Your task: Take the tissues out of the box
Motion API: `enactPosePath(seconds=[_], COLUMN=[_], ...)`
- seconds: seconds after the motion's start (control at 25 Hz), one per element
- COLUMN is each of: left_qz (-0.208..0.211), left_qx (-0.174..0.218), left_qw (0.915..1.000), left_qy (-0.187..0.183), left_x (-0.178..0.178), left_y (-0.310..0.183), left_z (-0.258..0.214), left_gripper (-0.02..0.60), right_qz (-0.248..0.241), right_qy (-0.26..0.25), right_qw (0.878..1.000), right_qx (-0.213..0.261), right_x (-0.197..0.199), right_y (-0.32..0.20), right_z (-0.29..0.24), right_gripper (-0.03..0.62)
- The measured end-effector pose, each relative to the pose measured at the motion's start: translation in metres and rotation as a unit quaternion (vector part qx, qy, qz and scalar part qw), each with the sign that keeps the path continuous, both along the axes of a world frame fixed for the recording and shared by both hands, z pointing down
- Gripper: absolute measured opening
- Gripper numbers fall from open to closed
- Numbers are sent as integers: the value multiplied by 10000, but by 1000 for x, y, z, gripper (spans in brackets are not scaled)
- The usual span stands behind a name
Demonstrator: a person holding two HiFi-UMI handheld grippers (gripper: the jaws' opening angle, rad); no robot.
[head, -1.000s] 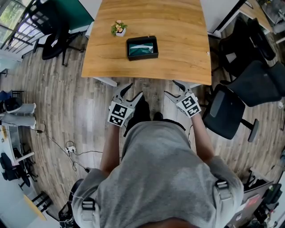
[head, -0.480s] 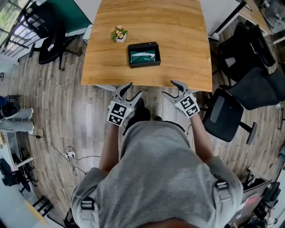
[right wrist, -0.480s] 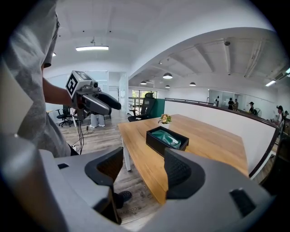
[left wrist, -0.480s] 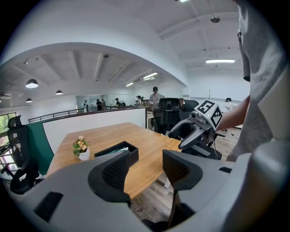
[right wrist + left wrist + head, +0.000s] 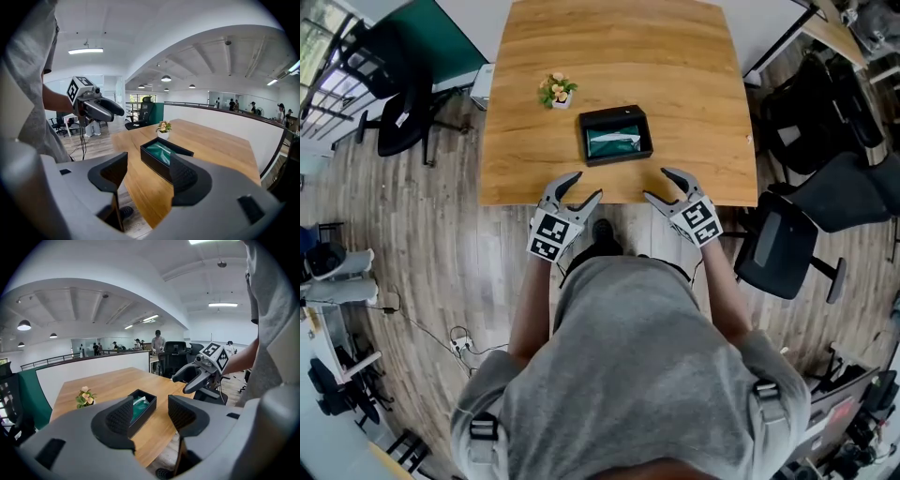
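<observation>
The person is standing at the near edge of the table point(image 5: 675, 75) and holding both tools out in front, low and just short of the wood. The left tongs point(image 5: 586, 185) are hanging spread, with nothing between the jaws; the right tongs point(image 5: 656, 184) are spread and empty too, the two tips pointing inward toward each other.

The black box point(image 5: 617, 134) is lying straight ahead of them, on the table close to its near edge, about midway between the two tools, so neither hand is looking clearly nearer. Its long axis is running across the person, left to right, with a slight tilt, so a long wall is facing them. The top is open, and the tissues point(image 5: 614, 142), a green pack with a pale strip showing, are sitting down inside the walls, not sticking above the rim as far as I can tell.

That is what the coming reach is turning on, I would judge: the tongs are needing to go forward over the near wall and then down into the box from above, jaws set across the pack.

Room is looking generous. A small potted plant point(image 5: 555, 90) is standing to the far left of the box, well apart from it, and the rest of the wood is carrying nothing. Office chairs point(image 5: 787, 248) are crowding the floor on the right, away from the path.
</observation>
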State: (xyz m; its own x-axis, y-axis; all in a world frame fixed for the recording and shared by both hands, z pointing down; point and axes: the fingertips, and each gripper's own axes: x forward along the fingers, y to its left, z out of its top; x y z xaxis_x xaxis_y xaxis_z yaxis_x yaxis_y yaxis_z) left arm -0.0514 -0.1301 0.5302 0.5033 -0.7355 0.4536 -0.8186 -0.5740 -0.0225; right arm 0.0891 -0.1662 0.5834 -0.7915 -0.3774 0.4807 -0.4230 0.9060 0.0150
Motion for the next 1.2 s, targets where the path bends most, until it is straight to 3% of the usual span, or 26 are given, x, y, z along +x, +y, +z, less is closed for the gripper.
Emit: enactPosePath(seconds=[0.4,0.68,1.2], left_qz=[444,491,438], left_qx=[-6,-118,-140], left_qw=[9990,9987,9984], left_qy=[6,99,313], left_x=[-55,-81,-76], left_y=[-54,-65,-71], left_z=[11,24,28], left_gripper=[249,249,249], right_qz=[408,358,151], right_qy=[1,153,360], right_qw=[9990,9991,9992], right_qx=[-166,-175,-59], right_x=[-55,-84,-85], right_y=[-37,-48,-61], right_z=[13,19,15], right_gripper=[290,290,290])
